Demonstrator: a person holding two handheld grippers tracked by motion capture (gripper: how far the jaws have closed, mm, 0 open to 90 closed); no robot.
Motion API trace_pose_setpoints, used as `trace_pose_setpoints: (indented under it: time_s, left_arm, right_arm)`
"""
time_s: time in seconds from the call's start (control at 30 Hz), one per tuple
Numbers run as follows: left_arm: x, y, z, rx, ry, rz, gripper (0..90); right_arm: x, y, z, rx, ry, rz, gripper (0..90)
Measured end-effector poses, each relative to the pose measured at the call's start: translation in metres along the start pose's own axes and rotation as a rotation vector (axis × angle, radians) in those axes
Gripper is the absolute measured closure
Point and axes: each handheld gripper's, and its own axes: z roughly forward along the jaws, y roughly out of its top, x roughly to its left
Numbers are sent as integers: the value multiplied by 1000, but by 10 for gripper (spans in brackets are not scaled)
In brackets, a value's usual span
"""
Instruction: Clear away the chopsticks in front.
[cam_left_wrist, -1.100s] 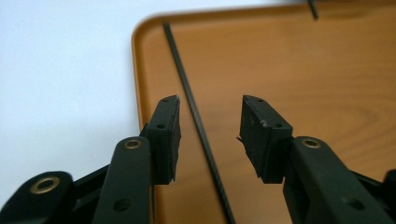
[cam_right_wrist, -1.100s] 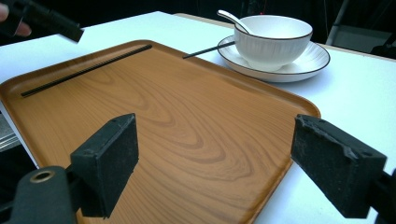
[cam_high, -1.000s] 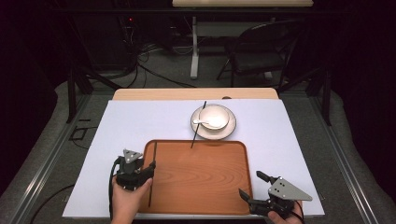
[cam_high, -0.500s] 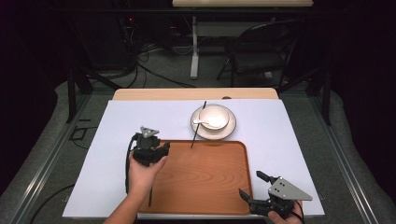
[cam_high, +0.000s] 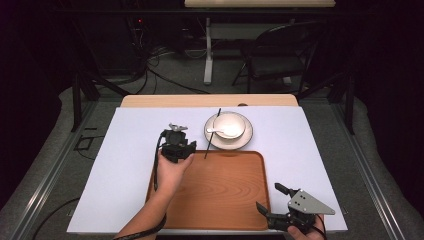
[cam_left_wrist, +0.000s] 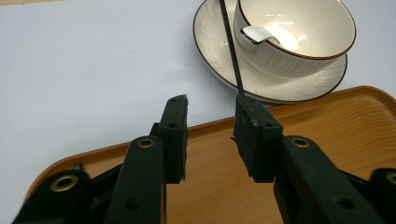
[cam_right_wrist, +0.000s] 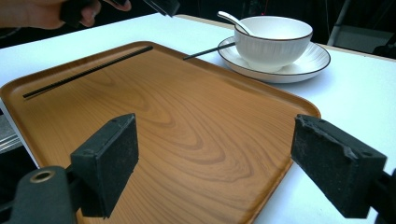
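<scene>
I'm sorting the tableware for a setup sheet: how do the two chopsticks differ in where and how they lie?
One chopstick lies flat inside the wooden tray, along its left edge. The other chopstick leans with its far end on the saucer rim beside the bowl, its near end at the tray's far edge, just ahead of the left gripper. Both are thin, black and straight.

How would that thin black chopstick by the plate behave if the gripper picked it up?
The chopstick looks straight and thin, so probably stiff and light. One end leans on the plate, so it may slide or roll when nudged. Its smooth narrow shaft could slip between wide pads.
</scene>
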Motion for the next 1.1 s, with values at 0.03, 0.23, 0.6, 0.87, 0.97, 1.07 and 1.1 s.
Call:
trace_pose_setpoints:
  time_s: [0.03, 0.23, 0.6, 0.87, 0.97, 1.07, 1.1]
  left_arm:
    - [-1, 0, 2, 5, 1, 0, 647]
    - [-9, 0, 18, 31, 1, -1, 652]
    - [-21, -2, 42, 64, -39, -13, 686]
    - [-26, -2, 55, 90, -44, -19, 705]
    - [-24, -2, 60, 104, -48, -38, 717]
    - [-23, -2, 64, 115, -41, -43, 722]
    - [-22, -3, 65, 117, -40, -44, 725]
  right_arm:
    - [0, 0, 0, 0, 0, -1, 149]
    - [-1, 0, -1, -3, -1, 0, 149]
    - [-1, 1, -1, -5, 4, 2, 149]
    - [-1, 1, -1, -9, 8, -1, 149]
    - [-1, 1, -1, -10, 8, -2, 149]
    - [-1, 1, -2, -10, 10, 1, 149]
    - [-1, 2, -2, -10, 10, 2, 149]
